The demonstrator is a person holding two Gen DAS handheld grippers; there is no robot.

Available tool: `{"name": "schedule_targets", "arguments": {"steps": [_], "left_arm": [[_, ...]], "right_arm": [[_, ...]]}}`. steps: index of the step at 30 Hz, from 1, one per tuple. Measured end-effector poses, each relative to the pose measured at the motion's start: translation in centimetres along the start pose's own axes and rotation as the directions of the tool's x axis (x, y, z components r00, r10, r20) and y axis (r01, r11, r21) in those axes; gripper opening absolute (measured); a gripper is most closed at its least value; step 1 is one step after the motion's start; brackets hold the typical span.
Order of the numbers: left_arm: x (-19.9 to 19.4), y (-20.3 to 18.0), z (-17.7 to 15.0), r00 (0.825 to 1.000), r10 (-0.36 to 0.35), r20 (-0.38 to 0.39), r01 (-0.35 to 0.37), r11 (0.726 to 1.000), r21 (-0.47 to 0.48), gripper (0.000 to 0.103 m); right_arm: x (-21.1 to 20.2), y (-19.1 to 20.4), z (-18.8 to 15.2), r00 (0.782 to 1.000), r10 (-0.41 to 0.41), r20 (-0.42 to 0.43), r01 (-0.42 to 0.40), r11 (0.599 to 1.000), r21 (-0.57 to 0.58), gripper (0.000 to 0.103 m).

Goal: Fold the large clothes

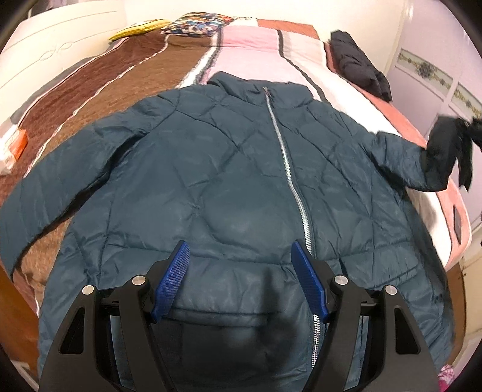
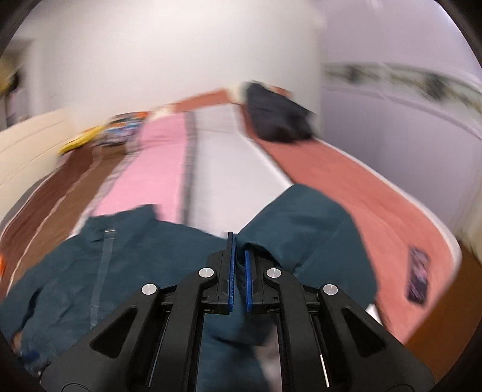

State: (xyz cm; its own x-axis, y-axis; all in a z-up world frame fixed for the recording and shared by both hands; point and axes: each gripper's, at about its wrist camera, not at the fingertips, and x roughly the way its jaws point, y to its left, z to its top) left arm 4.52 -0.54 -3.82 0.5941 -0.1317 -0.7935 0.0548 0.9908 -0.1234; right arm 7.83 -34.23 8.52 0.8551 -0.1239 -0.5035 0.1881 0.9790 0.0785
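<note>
A teal quilted jacket lies face up on the bed, zipper closed and both sleeves spread out. My left gripper hovers open above the jacket's lower front, with nothing between its blue pads. In the blurred right wrist view, my right gripper is shut on the jacket's right sleeve, with teal fabric pinched between the pads. The left wrist view shows that sleeve raised off the bed at the far right, its cuff held by the dark, blurred right gripper.
A striped brown, pink and white blanket covers the bed. A folded black garment lies at the far right corner. A phone sits near the bed's right edge. An orange box and a yellow item lie at the left.
</note>
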Motion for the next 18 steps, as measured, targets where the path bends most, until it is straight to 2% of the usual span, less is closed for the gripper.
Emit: {"name": "schedule_targets", "arguments": {"steps": [2, 5, 9, 12, 13, 14, 16, 17, 18], "left_arm": [[-0.1, 0.7, 0.1, 1.0, -0.003, 0.005, 0.003, 1.0, -0.024, 0.068], [-0.3, 1.8, 0.2, 1.0, -0.007, 0.01, 0.008, 0.998, -0.063, 0.068], [-0.4, 2.9, 0.2, 1.0, -0.009, 0.013, 0.01, 0.996, -0.092, 0.068], [-0.3, 3.8, 0.2, 1.0, -0.009, 0.009, 0.01, 0.994, -0.113, 0.068], [-0.3, 4.0, 0.2, 1.0, -0.01, 0.007, 0.01, 0.993, -0.12, 0.068], [-0.2, 4.3, 0.2, 1.0, -0.01, 0.004, 0.01, 0.992, -0.128, 0.068], [-0.2, 4.7, 0.3, 1.0, -0.01, 0.001, 0.01, 0.99, -0.139, 0.068], [-0.1, 4.9, 0.3, 1.0, -0.01, 0.0, 0.01, 0.989, -0.148, 0.068], [-0.1, 5.1, 0.3, 1.0, -0.013, -0.001, 0.013, 0.988, -0.153, 0.068]], "right_arm": [[0.5, 3.7, 0.4, 0.996, 0.084, 0.001, -0.084, 0.994, -0.074, 0.006], [1.6, 9.4, -0.3, 0.978, 0.202, -0.04, -0.206, 0.963, -0.173, 0.006], [3.6, 16.0, -3.0, 0.94, 0.311, -0.14, -0.339, 0.896, -0.285, 0.006], [6.0, 20.3, -5.8, 0.909, 0.332, -0.25, -0.404, 0.848, -0.341, 0.008], [6.7, 21.3, -6.4, 0.903, 0.328, -0.279, -0.413, 0.843, -0.345, 0.014], [7.8, 21.8, -7.4, 0.889, 0.318, -0.33, -0.425, 0.839, -0.339, 0.015], [9.3, 21.8, -8.9, 0.848, 0.321, -0.422, -0.461, 0.84, -0.287, 0.021], [10.0, 21.3, -8.8, 0.839, 0.326, -0.435, -0.466, 0.844, -0.266, 0.022], [10.0, 20.7, -8.9, 0.83, 0.342, -0.44, -0.474, 0.848, -0.236, 0.027]]}}
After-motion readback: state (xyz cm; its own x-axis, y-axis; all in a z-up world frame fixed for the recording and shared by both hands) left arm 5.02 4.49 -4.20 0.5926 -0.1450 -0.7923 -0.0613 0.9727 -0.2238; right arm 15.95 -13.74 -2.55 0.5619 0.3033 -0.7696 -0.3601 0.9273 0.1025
